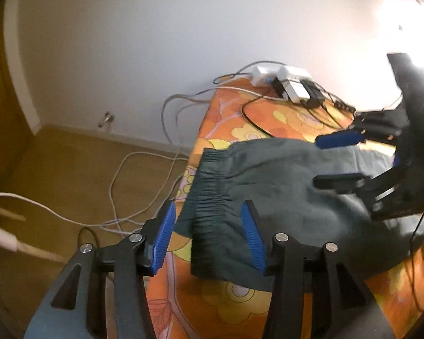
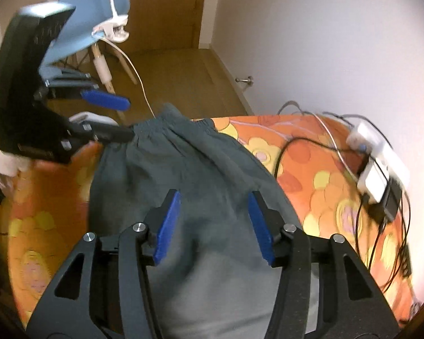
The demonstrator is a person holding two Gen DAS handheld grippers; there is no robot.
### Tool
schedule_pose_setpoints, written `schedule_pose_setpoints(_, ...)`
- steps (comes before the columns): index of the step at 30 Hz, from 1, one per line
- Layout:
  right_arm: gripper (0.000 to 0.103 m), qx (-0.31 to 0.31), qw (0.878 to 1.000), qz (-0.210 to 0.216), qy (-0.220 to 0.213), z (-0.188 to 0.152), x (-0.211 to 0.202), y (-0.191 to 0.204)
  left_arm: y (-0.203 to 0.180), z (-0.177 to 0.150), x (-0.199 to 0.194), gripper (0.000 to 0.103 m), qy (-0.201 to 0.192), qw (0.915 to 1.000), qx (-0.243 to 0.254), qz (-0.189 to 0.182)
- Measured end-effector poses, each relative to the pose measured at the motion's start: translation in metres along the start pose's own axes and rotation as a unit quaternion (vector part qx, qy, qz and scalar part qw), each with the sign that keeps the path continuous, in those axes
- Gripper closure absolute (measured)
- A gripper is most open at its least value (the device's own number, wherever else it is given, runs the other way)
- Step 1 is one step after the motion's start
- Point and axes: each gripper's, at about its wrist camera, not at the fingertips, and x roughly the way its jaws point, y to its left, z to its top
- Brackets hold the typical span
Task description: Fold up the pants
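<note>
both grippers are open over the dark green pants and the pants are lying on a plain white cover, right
Not quite. Both the left gripper and right gripper are open over the dark green pants, but the cover is orange with a yellow flower print, not plain white. The right wrist view shows this clearly.

Pants [image 1: 282, 186] matt grey cloth; fingers [image 1: 164, 238] ribbed blue pads; floor [image 1: 79, 175] smooth wood.

A plain white wall [image 1: 132, 42] meets a brown wood-look floor [image 1: 79, 169] along a pale skirting board [image 1: 107, 134]. A metal doorstop [image 2: 244, 80] stands at the wall's foot. A wooden door [image 2: 166, 8] closes the far end, near 1 light-blue chair with wooden legs [image 2: 90, 25]. Strong glare [image 1: 404, 28] whitens the wall's right side.
</note>
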Motion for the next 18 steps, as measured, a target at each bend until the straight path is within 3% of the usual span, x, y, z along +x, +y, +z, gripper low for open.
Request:
schedule_pose_setpoints(7,0.048,-0.010,1.000,-0.003,0.015,0.020,0.037,-0.006,-0.003,-0.023,0.003,0.056,0.029,0.9995,0.015,-0.005)
schedule_pose_setpoints(10,0.048,0.010,1.000,0.025,0.012,0.030,0.048,-0.012,0.000,-0.029,0.010,0.056,0.041,0.9991,0.010,-0.006)
schedule_pose_setpoints(15,0.048,0.000,0.999,0.033,0.030,0.037,0.070,-0.004,0.000,-0.035,0.014,0.056,0.045,0.9989,0.013,-0.001)
schedule_pose_setpoints(17,0.068,0.002,0.998,0.048,0.031,0.038,0.074,-0.002,-0.002,-0.035,0.015,0.066,0.043,0.9989,0.018,-0.001)
schedule_pose_setpoints(18,0.083,0.005,0.998,0.054,0.031,0.038,0.074,-0.001,-0.003,-0.036,0.014,0.069,0.042,0.9989,0.022,-0.003)
